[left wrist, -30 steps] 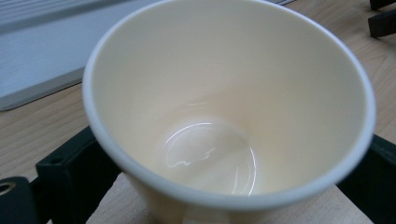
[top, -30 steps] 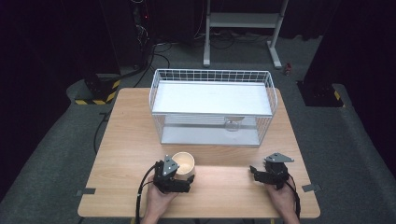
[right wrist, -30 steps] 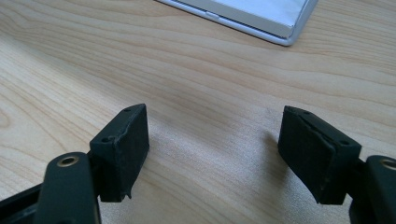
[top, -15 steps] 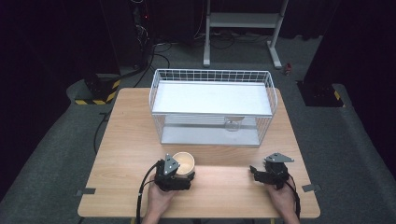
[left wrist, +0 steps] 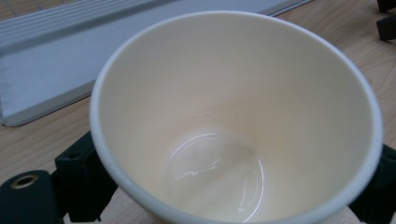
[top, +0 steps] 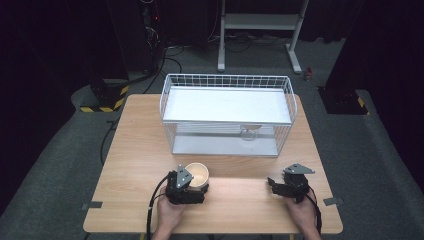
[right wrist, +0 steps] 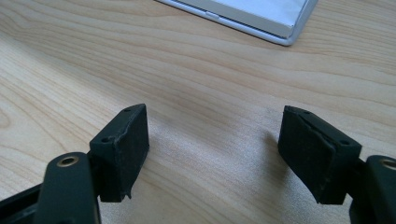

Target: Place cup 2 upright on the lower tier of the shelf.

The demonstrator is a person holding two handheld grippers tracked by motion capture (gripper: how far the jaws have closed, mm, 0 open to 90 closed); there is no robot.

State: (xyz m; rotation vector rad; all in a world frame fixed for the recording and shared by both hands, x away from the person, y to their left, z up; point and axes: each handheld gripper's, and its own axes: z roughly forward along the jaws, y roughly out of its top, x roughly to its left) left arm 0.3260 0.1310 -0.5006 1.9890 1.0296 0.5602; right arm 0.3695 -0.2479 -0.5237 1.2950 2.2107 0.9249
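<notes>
Just in front of the wire basket (top: 290, 107), toward its left end, a paper cup (top: 197, 174) stands upright on the wooden table (top: 130, 165), mouth up, between the jaws of the left gripper (top: 192, 181). From the left gripper view the cup (left wrist: 233, 121) looks cream inside, glossy at the bottom, empty, with a thin rolled white rim; a black jaw sits against its wall on each side, so that gripper appears closed on it, low on the body.

My judgement is that the cup is very light and thin-walled, easy to crush or turn oval under a hard squeeze, and smooth enough to slip. Holding the body below the rim, where the taper narrows and the base stiffens it, seems soundest, with only modest pressure.

Off to the basket's front right, well apart from the cup, the right gripper (top: 278, 186) rests near the table edge. Its jaws stand wide apart over bare wood (right wrist: 210, 116), holding nothing.
</notes>
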